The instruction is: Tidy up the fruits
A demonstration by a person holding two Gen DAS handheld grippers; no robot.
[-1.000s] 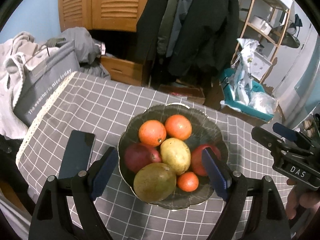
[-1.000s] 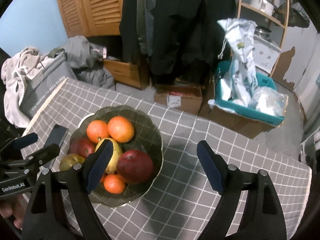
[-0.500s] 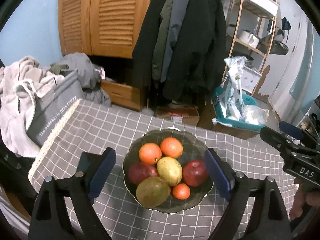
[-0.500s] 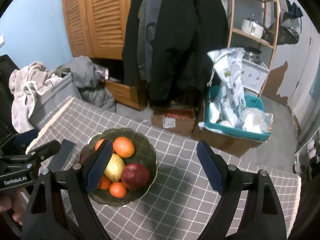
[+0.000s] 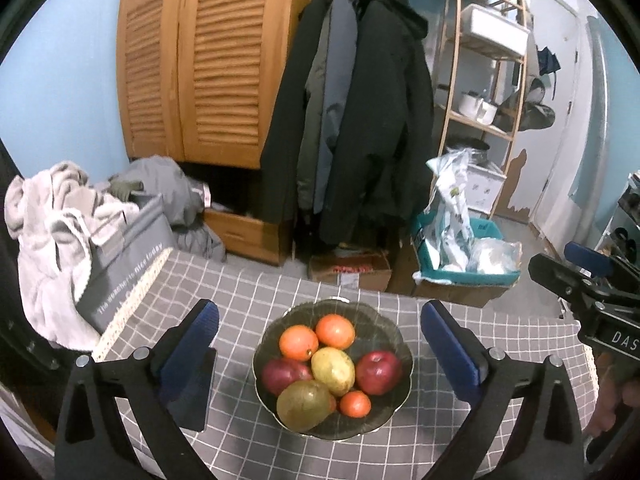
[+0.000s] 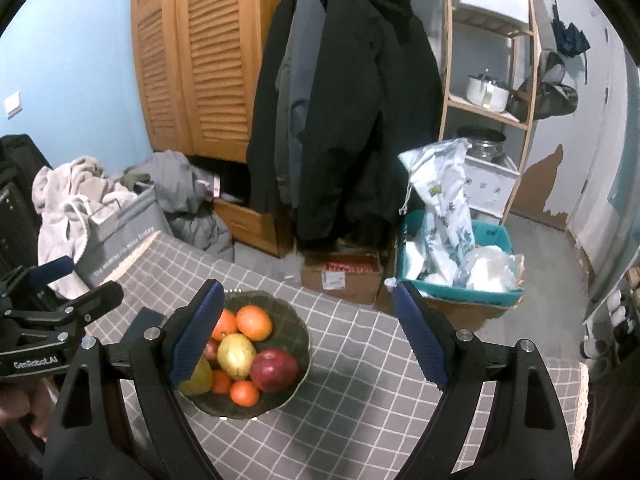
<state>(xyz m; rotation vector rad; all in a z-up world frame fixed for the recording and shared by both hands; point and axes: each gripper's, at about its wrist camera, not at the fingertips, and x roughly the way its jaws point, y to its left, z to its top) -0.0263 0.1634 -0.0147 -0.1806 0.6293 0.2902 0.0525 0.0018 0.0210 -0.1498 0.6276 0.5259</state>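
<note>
On the grey checked tablecloth (image 5: 248,304), a flat dark phone (image 5: 188,392) lies left of the dark scalloped glass bowl (image 5: 384,320), which holds 3 oranges, 2 red apples, a yellow mango and a green mango. The left gripper (image 5: 320,348), its jaws just opening, is spread wide above the bowl, pinching nothing. The right gripper (image 6: 308,336) hangs spread and empty, over the cloth right of the bowl.
</note>
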